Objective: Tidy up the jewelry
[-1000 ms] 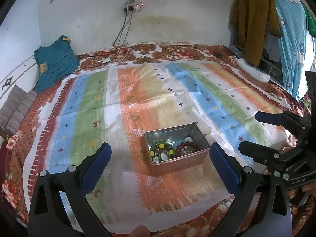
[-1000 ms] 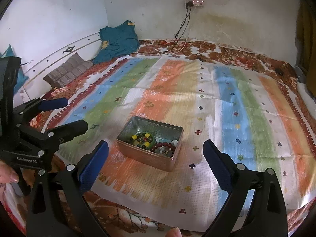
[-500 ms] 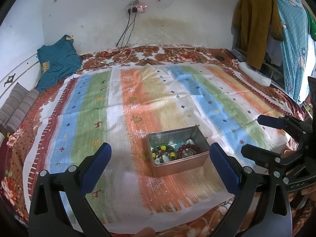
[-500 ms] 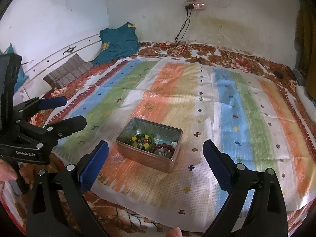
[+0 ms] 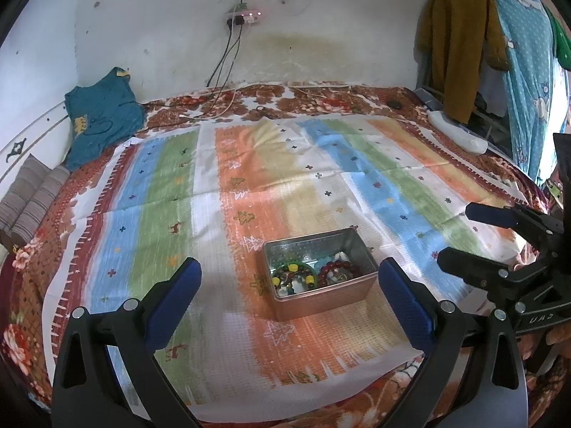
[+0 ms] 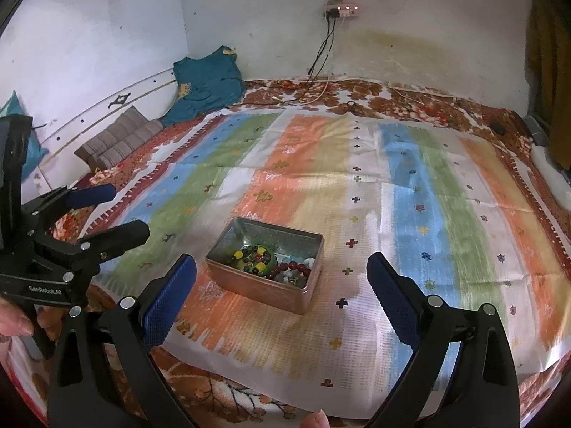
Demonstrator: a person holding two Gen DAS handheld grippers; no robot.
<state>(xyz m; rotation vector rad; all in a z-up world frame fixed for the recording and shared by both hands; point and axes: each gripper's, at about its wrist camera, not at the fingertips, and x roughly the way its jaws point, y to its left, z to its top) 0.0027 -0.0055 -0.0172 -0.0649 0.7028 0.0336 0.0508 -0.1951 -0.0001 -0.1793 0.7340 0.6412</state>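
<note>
A rectangular metal tin point(image 5: 323, 304) sits on the striped cloth point(image 5: 249, 185) near its front edge; it also shows in the right wrist view point(image 6: 257, 287). Inside lie a bead bracelet with yellow and green beads point(image 5: 293, 276) and a dark red bead bracelet point(image 5: 337, 271), plus small pale pieces. My left gripper point(image 5: 291, 287) is open and empty, above and in front of the tin. My right gripper point(image 6: 282, 281) is open and empty, also in front of the tin. Each gripper shows in the other's view: the right one point(image 5: 460, 235) and the left one point(image 6: 121, 210).
The cloth lies on a floral bedspread point(image 6: 410, 103). A teal garment point(image 5: 103, 117) and a striped cushion point(image 5: 32, 199) lie at the far left. Cables point(image 5: 221, 71) hang from a wall socket. Clothes point(image 5: 460, 46) hang at the right.
Both grippers have drifted slightly, so the tin sits a little lower and more centred between the fingers. Jaws stay open. The tin and beads have not moved.
</note>
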